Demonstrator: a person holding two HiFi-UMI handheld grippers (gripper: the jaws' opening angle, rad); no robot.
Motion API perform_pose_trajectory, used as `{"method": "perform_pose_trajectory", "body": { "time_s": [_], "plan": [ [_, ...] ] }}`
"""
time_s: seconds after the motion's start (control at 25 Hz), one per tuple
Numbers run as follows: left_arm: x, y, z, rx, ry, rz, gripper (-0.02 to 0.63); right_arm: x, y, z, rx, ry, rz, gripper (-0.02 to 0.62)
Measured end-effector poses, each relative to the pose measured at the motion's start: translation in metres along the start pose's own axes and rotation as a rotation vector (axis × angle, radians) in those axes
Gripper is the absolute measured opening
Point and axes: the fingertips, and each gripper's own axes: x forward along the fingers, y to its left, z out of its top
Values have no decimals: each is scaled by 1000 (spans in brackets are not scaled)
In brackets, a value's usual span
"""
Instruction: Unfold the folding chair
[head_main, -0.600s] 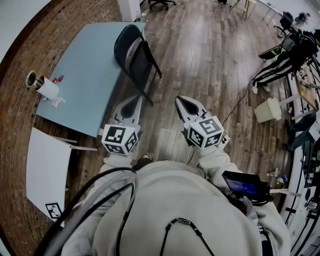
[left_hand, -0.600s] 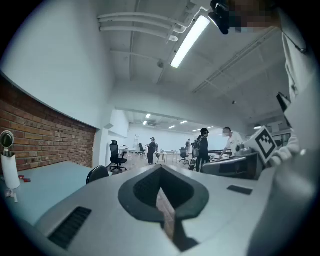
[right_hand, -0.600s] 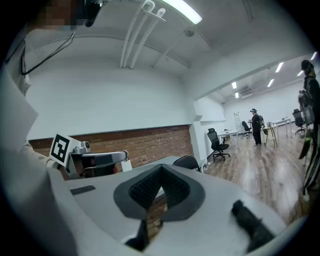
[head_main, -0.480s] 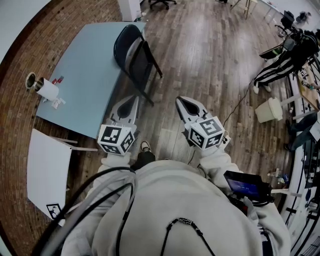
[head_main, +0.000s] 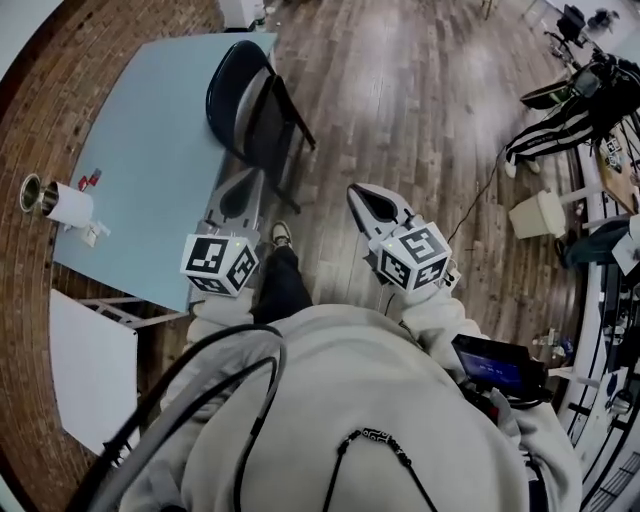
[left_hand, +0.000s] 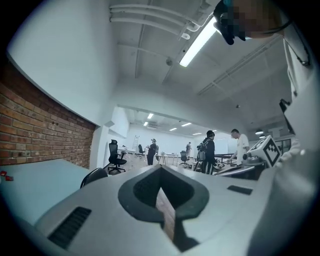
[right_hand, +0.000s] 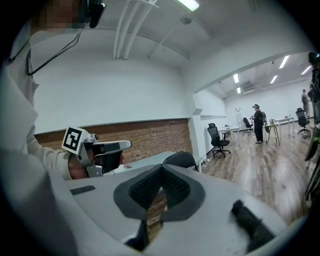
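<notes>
the left gripper (head_main: 246, 180) and the right gripper (head_main: 362, 195) are held side by side, with the jaws of each brought fully together and nothing gripped between them. the folding chair (head_main: 250, 105) is seen folded and leaned against the edge of the light blue table (head_main: 140, 150), just ahead of the left gripper and touched by neither tool.

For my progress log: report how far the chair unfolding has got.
Done: nothing yet; the chair looks folded, standing by the edge of the table. In hand: nothing; the left gripper and right gripper are both shut and empty, held short of the chair. Left: reach the chair, grip it and open it out.
</notes>
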Motion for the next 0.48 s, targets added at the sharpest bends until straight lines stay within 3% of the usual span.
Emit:
{"method": "perform_pose_trajectory", "body": {
  "time_s": [0.2, 0.48],
  "plan": [
    [85, 99, 2, -19, 9, -18, 2, 115, -48, 26, -35, 34, -18, 6],
    [184, 205, 28, 32, 55, -72, 2, 257, -117, 114, -3, -25, -37, 6]
  ]
}}
